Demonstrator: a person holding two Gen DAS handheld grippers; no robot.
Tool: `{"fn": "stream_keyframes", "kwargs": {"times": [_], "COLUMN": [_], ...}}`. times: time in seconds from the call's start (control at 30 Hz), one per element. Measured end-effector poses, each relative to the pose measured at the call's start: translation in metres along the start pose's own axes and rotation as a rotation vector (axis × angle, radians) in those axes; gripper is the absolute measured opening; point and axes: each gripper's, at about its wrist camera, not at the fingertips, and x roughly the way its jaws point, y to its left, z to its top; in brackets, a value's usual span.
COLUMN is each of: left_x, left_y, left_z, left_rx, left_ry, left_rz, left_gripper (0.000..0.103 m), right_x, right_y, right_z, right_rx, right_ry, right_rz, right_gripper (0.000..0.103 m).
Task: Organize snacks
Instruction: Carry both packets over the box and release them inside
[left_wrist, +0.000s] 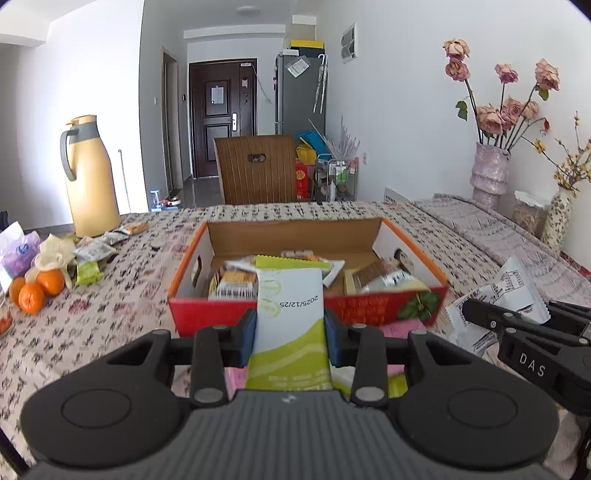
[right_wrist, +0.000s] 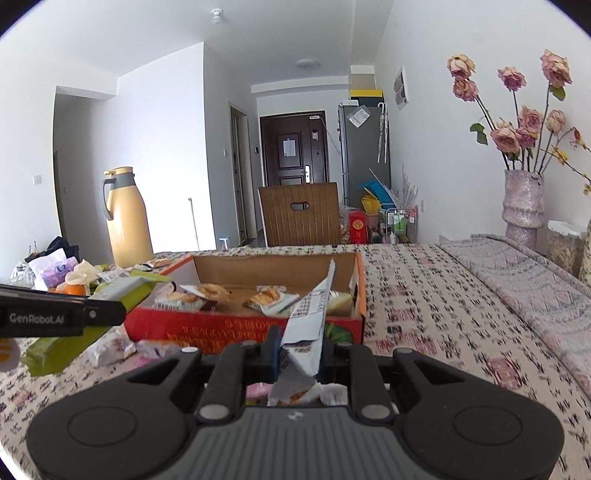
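A red and orange cardboard box (left_wrist: 236, 314) with several snack packets inside stands on the patterned tablecloth ahead of both grippers. My left gripper (left_wrist: 290, 328) is shut on a white and green snack packet (left_wrist: 290, 325), held just short of the box's near wall. In the right wrist view my right gripper (right_wrist: 298, 350) is shut on a white printed snack packet (right_wrist: 308, 317) that stands up on edge before the box (right_wrist: 243, 328). The right gripper (left_wrist: 480, 317) shows at the right of the left wrist view, the left gripper (right_wrist: 122, 314) at the left of the right wrist view.
A yellow thermos jug (left_wrist: 90, 177) stands at the far left, with loose snack packets (left_wrist: 96, 251), oranges (left_wrist: 35, 290) and a tissue pack (left_wrist: 18, 253) near it. More packets (right_wrist: 114, 349) lie before the box. A vase of dried roses (left_wrist: 489, 173) stands at the right, a wooden chair (left_wrist: 258, 170) beyond the table.
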Motion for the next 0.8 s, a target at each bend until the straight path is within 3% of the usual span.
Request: {"fn": "stream_keyframes", "kwargs": {"times": [0.4,0.8], "left_x": [0.050,0.115], "left_y": [0.001,0.010], "left_z": [0.047,0.074], "left_rx": [0.011,-0.020], "left_ry": [-0.039,-0.013], "left_rz": [0.001,-0.002], "left_gripper": [0.038,0.038], "right_x": [0.063,0.138], "right_y": [0.003,0.004], "right_z": [0.044,0.071], "right_rx": [-0.007,-0.016], "right_ry": [-0.017,0.016], "right_rz": [0.013,0.015], "right_gripper": [0.017,0.017]}}
